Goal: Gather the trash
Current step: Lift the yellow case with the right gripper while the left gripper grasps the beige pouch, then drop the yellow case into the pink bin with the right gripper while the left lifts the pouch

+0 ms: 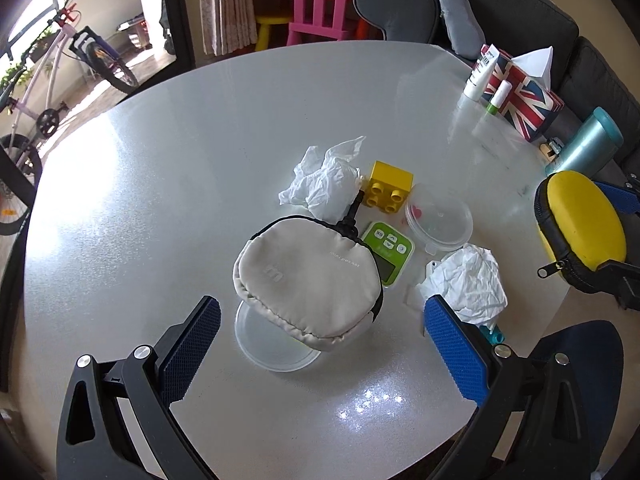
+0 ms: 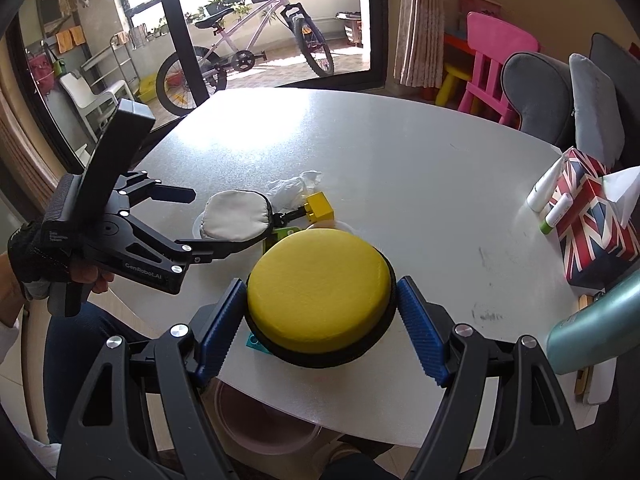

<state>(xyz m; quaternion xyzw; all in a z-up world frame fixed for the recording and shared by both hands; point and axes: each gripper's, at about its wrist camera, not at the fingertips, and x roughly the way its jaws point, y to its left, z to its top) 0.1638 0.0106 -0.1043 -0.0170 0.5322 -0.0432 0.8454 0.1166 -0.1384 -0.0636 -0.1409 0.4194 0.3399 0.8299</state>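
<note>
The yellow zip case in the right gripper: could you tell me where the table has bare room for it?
The table is bare across its far half, between the crumpled tissue and the Union Jack tissue box. It is crowded near the front, around the beige pouch, yellow brick and lidded container.

Table (image 1: 180, 184): pale grey, faintly speckled. Pouch (image 1: 308, 280), centre of left view: beige with black trim. Two tissues (image 1: 324, 180) (image 1: 468, 280): white, crumpled. Block (image 1: 388, 188): yellow. Timer (image 1: 390, 250): lime green, grey screen. Tub (image 1: 440, 220): clear, red heart mark. Case (image 2: 320, 292), centre of right view: yellow top, black zip band. Gripper pads (image 2: 222, 332): blue, ribbed; frames black. Box (image 1: 524, 96), upper right: red, white and blue flag pattern. Bottle (image 1: 588, 144): teal. Chair (image 1: 324, 0), top: pink.
</note>
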